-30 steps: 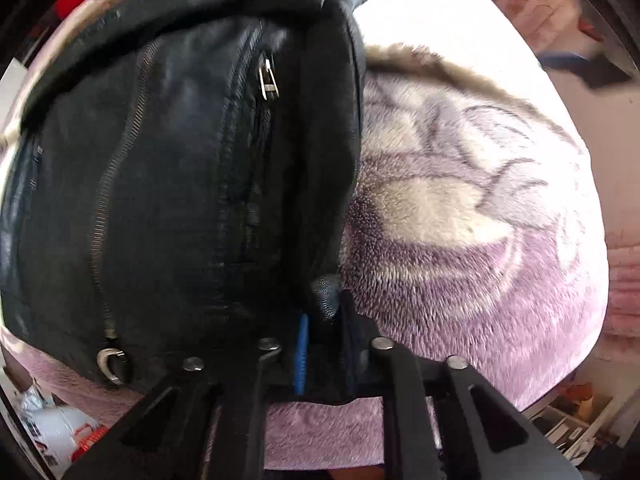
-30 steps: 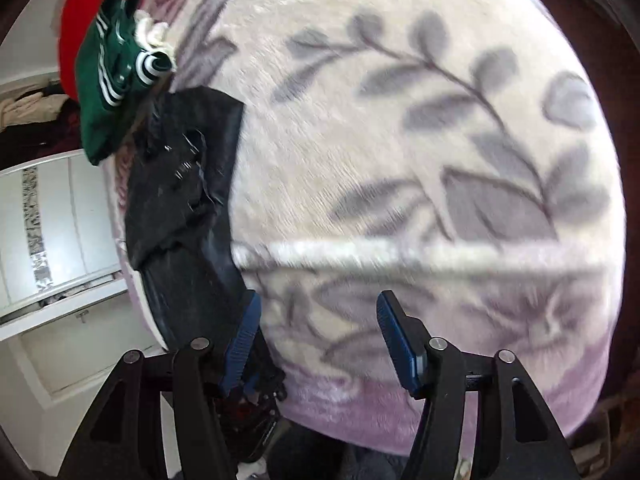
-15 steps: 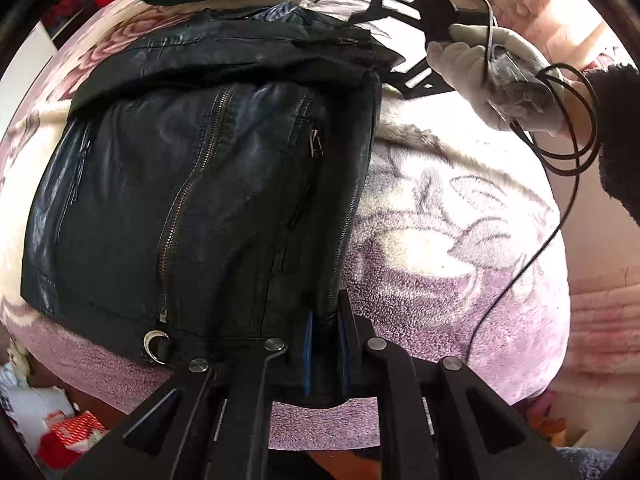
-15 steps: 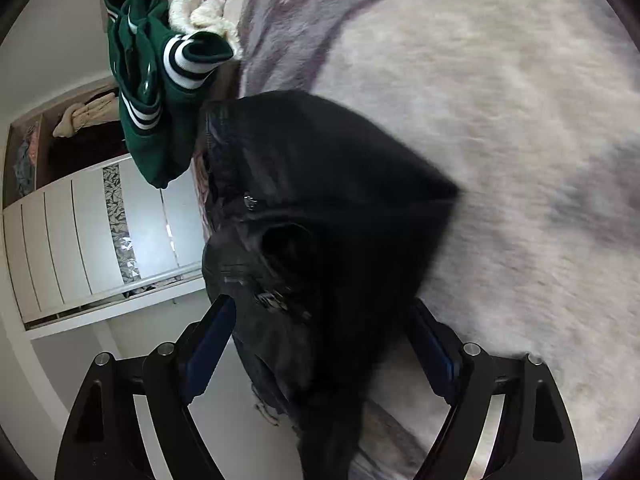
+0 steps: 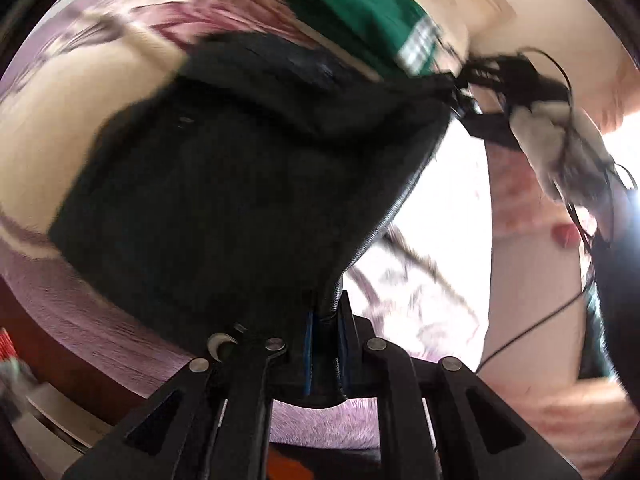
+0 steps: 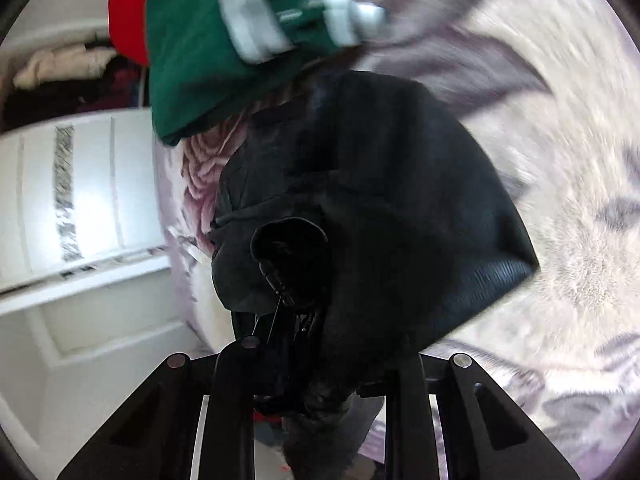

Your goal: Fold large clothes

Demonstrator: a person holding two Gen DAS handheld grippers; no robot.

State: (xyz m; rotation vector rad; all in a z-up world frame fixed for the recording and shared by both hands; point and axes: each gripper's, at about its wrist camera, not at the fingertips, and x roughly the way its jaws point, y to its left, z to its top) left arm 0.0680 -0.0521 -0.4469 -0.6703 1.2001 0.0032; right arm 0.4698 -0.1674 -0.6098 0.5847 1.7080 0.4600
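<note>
The black leather jacket fills the middle of the left wrist view, lifted partly off the bed with its pale purple floral blanket. The left tongs, at lower centre, are clamped on the jacket's seamed edge and point steeply downward. In the right wrist view the jacket bunches dark across the centre; the right tongs are closing with jacket folds between them, their pads hidden by the fabric. In the left view a gloved hand at the upper right carries the other tool by the jacket's far corner, cables looping beside it. Bare blanket lies open to the right of the jacket. A folded green garment with white stripes lies just beyond the jacket's top edge, a red one behind it. A white wardrobe stands at the left.
</note>
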